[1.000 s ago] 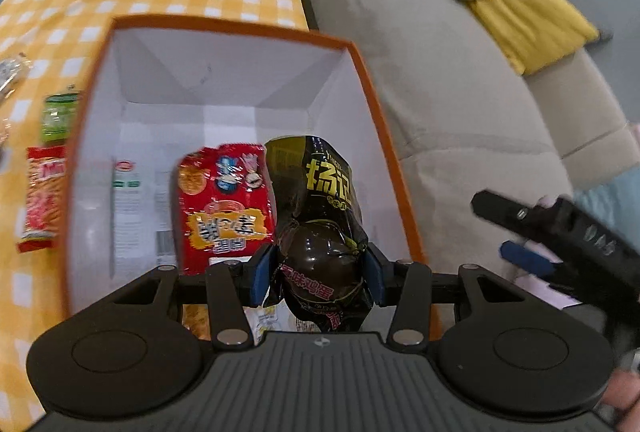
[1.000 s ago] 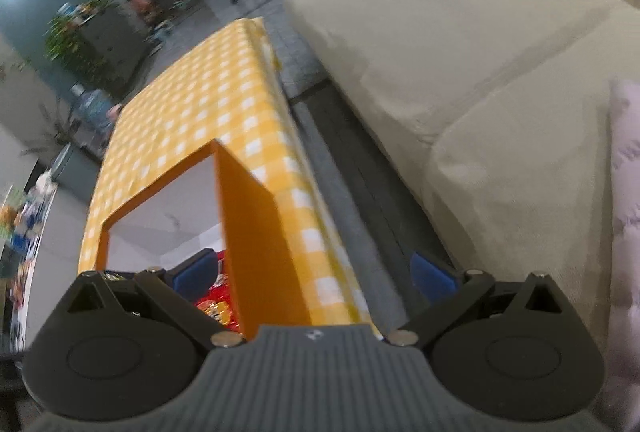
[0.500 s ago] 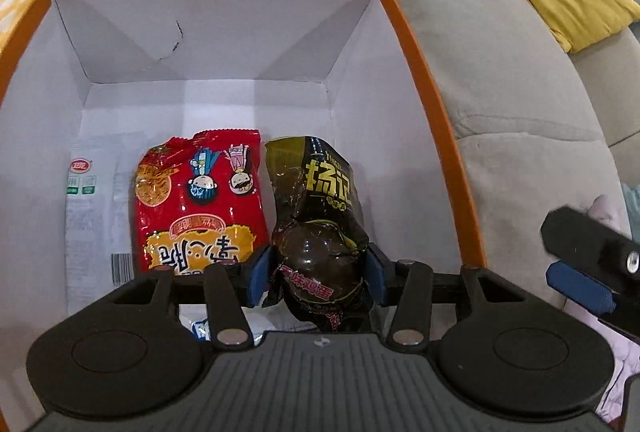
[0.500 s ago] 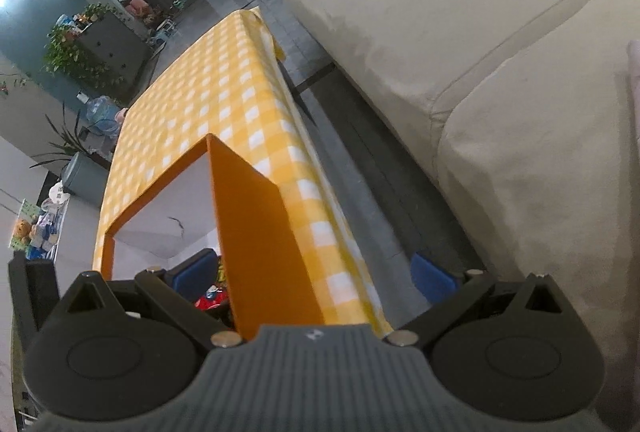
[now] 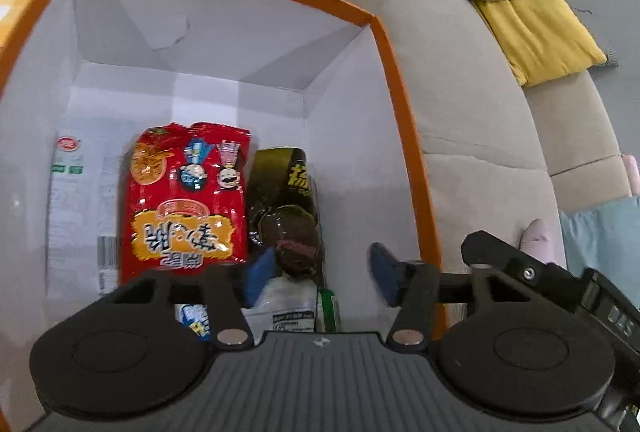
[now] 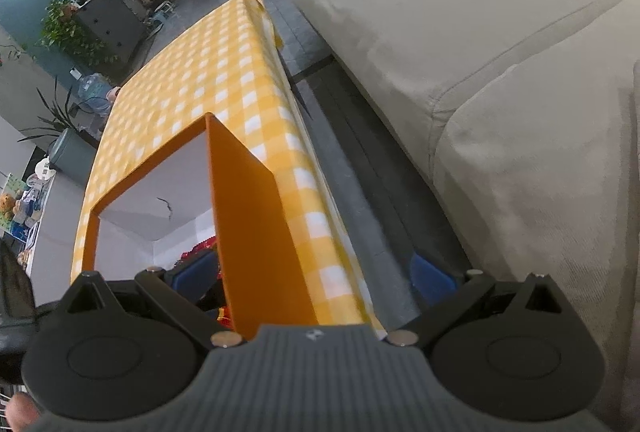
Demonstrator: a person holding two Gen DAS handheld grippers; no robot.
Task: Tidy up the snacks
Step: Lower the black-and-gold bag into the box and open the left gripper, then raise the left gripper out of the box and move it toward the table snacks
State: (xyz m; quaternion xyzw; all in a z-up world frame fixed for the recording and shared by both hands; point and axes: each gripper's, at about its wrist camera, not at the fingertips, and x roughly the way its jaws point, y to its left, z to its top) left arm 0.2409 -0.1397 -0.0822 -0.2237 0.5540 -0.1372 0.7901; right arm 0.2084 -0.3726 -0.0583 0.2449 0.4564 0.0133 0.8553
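Observation:
An orange box (image 5: 404,136) with white inside walls stands on the yellow checked tablecloth (image 6: 200,72). On its floor lie a white pack (image 5: 76,212), a red snack pack (image 5: 184,200) and a dark brown-and-gold pack (image 5: 284,208). My left gripper (image 5: 322,272) reaches down into the box with its jaws closing. The dark pack's near end rests by the left pad, and the right pad stands clear of it. My right gripper (image 6: 314,276) is open and straddles the box's orange side wall (image 6: 248,232) without pressing it.
More small packs, white-blue (image 5: 288,304) and green (image 5: 328,308), lie at the box's near end. A beige sofa (image 5: 480,152) with a yellow cushion (image 5: 536,28) runs along the table's right side, across a narrow strip of floor (image 6: 360,172).
The left gripper sank deeper into the box and rolled a little. The dark pack, squeezed between its pads before, now lies on the box floor beside the red pack. The right gripper stayed put.

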